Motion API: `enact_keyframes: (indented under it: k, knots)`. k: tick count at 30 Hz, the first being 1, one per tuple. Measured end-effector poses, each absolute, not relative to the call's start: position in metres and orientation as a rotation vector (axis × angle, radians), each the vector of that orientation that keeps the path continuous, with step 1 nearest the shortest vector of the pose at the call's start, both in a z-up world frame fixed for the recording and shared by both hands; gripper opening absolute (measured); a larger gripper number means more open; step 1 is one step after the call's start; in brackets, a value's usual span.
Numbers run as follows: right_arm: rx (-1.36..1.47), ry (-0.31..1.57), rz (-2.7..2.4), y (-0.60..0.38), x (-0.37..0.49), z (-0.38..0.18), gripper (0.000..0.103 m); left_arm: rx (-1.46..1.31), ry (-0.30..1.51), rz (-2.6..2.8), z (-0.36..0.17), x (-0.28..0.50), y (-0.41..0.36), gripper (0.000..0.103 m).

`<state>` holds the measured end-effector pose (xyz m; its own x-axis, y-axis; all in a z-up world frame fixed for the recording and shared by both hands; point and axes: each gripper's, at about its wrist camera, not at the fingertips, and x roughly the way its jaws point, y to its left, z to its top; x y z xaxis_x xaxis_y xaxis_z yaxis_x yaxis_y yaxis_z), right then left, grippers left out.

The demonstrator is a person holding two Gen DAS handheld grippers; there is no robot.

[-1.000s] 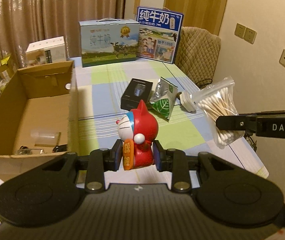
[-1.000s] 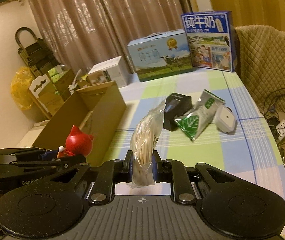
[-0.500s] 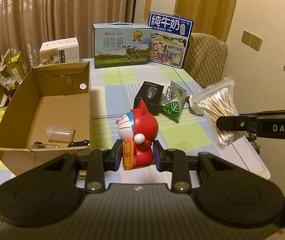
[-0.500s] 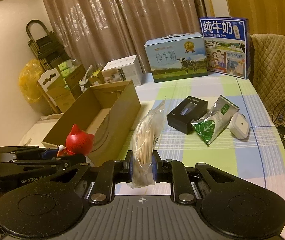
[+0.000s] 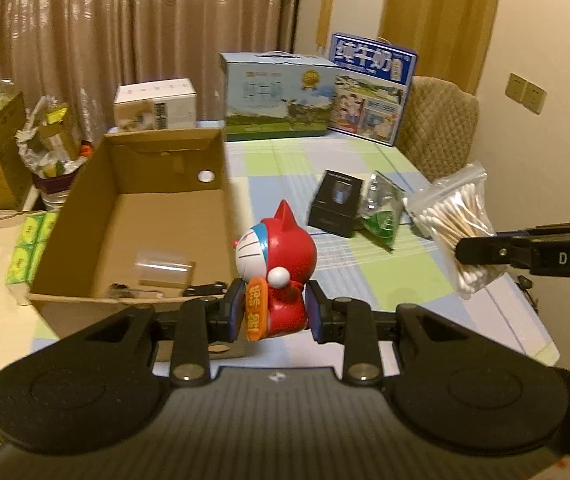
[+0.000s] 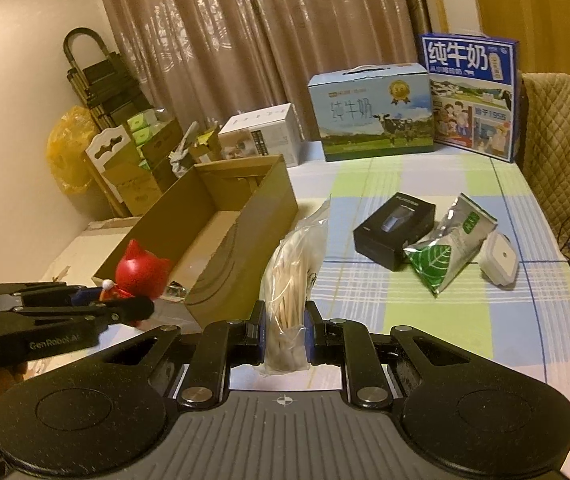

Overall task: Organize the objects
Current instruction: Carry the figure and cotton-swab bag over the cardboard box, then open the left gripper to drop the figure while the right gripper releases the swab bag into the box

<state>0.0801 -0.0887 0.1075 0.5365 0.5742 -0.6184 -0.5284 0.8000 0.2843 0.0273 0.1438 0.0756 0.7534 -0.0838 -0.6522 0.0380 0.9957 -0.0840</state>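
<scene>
Brown curtains point(image 6: 245, 52) behind a checked table point(image 6: 465, 320), quilted chair point(image 6: 565, 140) at its side, dim warm light

"纯牛奶" on blue milk carton point(image 6: 471, 94); "DAS" on right gripper point(image 5: 481, 252); "GenRobot", perhaps, on left gripper point(image 6: 121, 306)

Two milk cartons point(image 6: 375, 114) point(image 6: 473, 96) at table's far edge; quilted chair point(image 5: 437, 128); curtains point(image 5: 125, 32).

Red cat-eared Doraemon figurine point(image 5: 275, 268) with an orange tag, upright, lifted just right of the open brown cardboard box point(image 5: 133, 216). Clear zip bag of cotton swabs point(image 6: 293, 280) — upright, raised farther right. Beyond, flat on the cloth — black rectangular box point(image 6: 395, 230), green-leaf foil pouch point(image 6: 445, 252), small white lidded container point(image 6: 499, 258).
</scene>
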Motion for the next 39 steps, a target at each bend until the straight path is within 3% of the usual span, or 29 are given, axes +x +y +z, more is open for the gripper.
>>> enact_keyframes:
  k: [16, 39]
  knots:
    - [0.023, 0.750, 0.796, 0.000, 0.103, 0.111, 0.014, -0.033, 0.706, 0.073, 0.096, 0.042, 0.233, 0.027]
    - [0.018, 0.813, 0.844, 0.085, 0.145, 0.079, 0.014, -0.039, 0.772, 0.062, 0.055, 0.091, 0.274, 0.027]
